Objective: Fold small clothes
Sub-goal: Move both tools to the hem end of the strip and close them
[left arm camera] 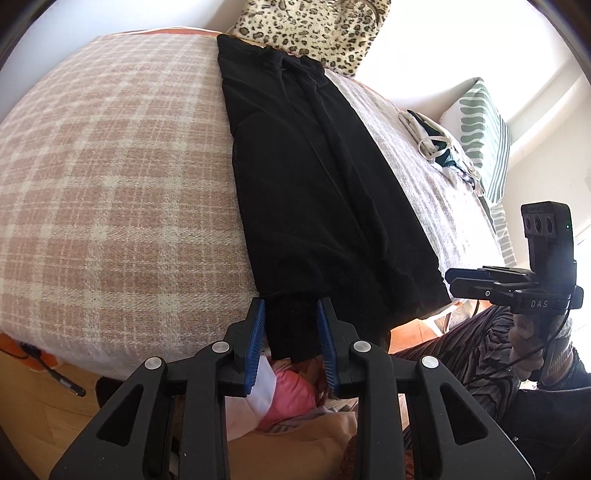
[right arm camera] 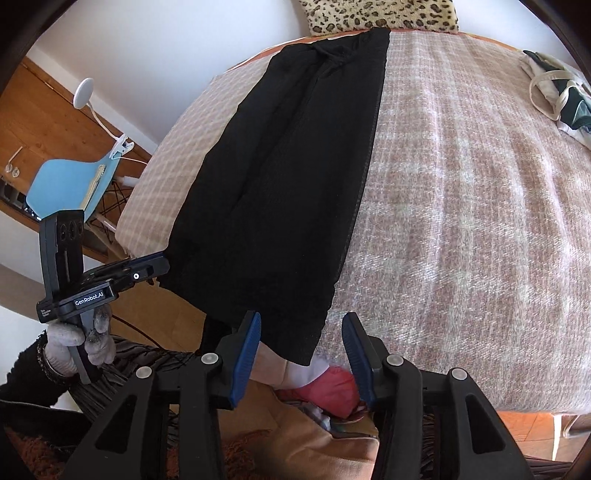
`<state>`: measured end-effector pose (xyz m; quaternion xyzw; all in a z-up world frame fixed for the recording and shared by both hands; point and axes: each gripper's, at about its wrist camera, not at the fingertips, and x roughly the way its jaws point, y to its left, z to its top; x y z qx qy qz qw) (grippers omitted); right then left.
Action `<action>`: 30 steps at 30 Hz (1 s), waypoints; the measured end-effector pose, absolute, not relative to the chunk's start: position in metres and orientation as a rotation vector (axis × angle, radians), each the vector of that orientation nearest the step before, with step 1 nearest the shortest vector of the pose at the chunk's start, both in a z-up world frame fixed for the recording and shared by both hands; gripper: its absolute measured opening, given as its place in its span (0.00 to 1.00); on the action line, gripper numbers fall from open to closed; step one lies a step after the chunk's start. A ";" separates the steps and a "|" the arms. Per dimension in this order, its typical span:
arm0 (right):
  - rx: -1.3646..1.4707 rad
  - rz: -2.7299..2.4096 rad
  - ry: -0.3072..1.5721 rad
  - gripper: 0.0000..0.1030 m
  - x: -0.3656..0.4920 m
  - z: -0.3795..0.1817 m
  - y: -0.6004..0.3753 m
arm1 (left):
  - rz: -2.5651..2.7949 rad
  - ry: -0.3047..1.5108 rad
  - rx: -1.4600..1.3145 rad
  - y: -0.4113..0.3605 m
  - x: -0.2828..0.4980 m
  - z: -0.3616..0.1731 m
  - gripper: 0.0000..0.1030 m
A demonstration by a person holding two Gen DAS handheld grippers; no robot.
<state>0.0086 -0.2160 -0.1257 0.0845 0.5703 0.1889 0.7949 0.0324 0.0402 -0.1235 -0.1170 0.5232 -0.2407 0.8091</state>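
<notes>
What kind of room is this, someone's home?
Most likely a home bedroom. A black garment lies on a bed under a pink checked blanket, with a leopard-print pillow at its head and a blue chair beside wooden furniture.

Black garment (right arm camera: 280,192) on checked blanket (right arm camera: 461,221)

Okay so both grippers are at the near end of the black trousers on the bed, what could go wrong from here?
1. The left hand-held gripper has only a narrow flap of the black trousers between its fingers, not visibly pinched; it may slip out.
2. The right hand-held gripper is open over the hem corner and might catch the checked blanket too.
3. The hem hangs over the bed edge, so lifting unevenly may skew the fold.
</notes>
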 end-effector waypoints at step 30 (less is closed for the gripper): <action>0.299 0.430 1.236 0.39 0.004 -0.145 -0.244 | -0.496 1.126 -0.292 0.054 0.027 -0.125 0.27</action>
